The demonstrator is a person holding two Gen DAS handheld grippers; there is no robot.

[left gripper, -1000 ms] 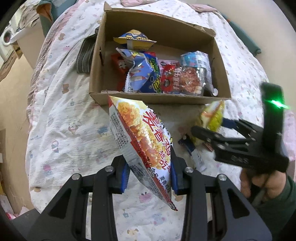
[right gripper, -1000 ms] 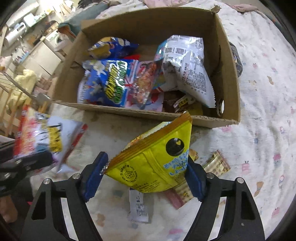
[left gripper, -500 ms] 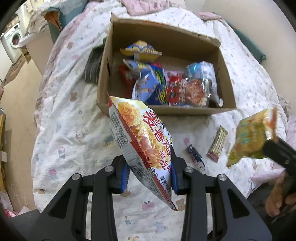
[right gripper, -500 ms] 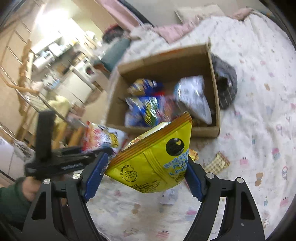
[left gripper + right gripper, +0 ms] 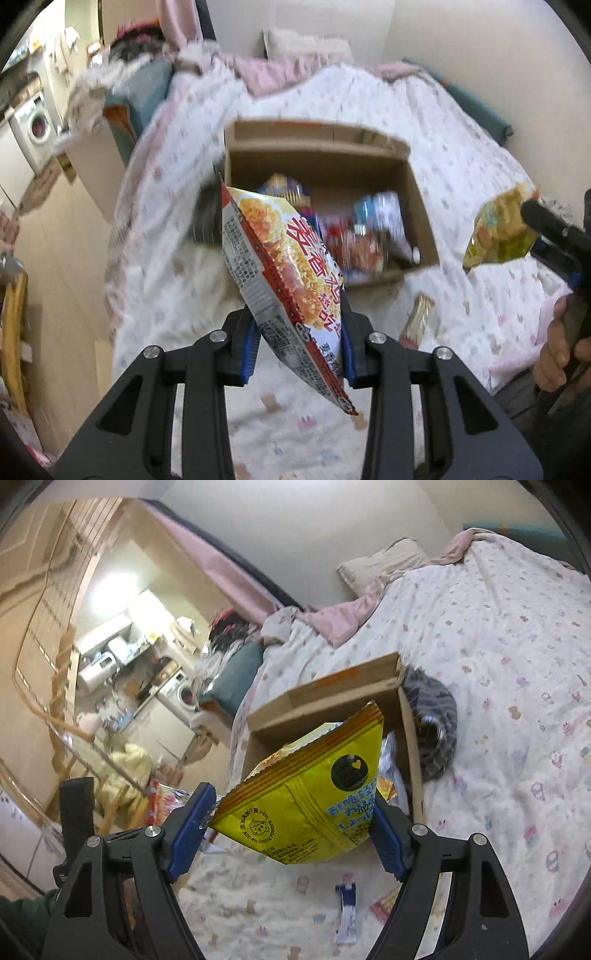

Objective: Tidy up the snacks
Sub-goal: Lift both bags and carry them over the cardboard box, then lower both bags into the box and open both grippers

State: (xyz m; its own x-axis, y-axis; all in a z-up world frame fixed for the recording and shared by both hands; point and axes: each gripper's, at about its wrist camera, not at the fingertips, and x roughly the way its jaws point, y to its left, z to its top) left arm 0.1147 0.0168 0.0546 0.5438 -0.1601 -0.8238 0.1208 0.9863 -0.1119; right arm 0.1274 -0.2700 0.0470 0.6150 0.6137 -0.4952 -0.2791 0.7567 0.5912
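My left gripper [image 5: 297, 349] is shut on a red and white snack bag [image 5: 280, 269] that stands up tilted between its blue pads. My right gripper [image 5: 291, 834] is shut on a yellow cheese snack bag [image 5: 310, 794], also seen as the yellow bag [image 5: 498, 230] at the right of the left wrist view. Both bags hang in the air in front of the open cardboard box [image 5: 321, 155] on the bed, which holds several snack packets [image 5: 369, 225]. The same box [image 5: 332, 698] sits behind the yellow bag in the right wrist view.
A gold wrapped bar [image 5: 419, 317] lies on the patterned bedsheet [image 5: 461, 147] near the box. A small blue and white packet [image 5: 345, 912] lies on the sheet below the right gripper. A dark striped cloth [image 5: 432, 720] lies beside the box. A hand [image 5: 557, 350] grips the right tool.
Both grippers have risen and tipped upward with their bags, so the box looks smaller and farther and the room's walls come into view. Neither grip has changed.
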